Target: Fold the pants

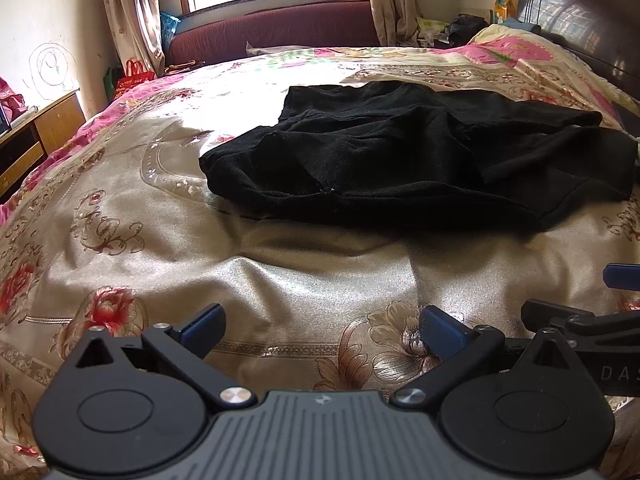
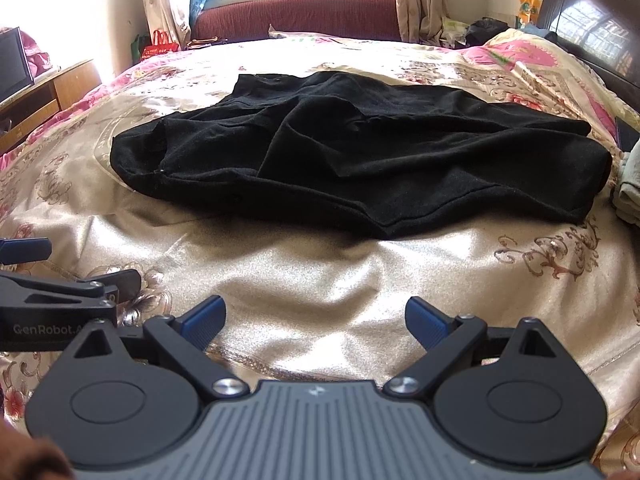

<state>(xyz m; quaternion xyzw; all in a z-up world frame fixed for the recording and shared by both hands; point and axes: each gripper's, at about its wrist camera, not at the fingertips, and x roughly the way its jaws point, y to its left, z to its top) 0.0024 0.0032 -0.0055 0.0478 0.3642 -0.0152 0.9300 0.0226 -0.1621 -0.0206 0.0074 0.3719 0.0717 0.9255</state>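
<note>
Black pants lie bunched and partly folded on the floral satin bedspread, ahead of both grippers. They also show in the right wrist view. My left gripper is open and empty, low over the bedspread, short of the pants' near edge. My right gripper is open and empty, also short of the near edge. The right gripper shows at the right edge of the left wrist view, and the left gripper at the left edge of the right wrist view.
A wooden headboard stands at the far right. A maroon sofa sits under the window behind the bed. A wooden cabinet is at the left. A grey-green cloth lies at the bed's right side.
</note>
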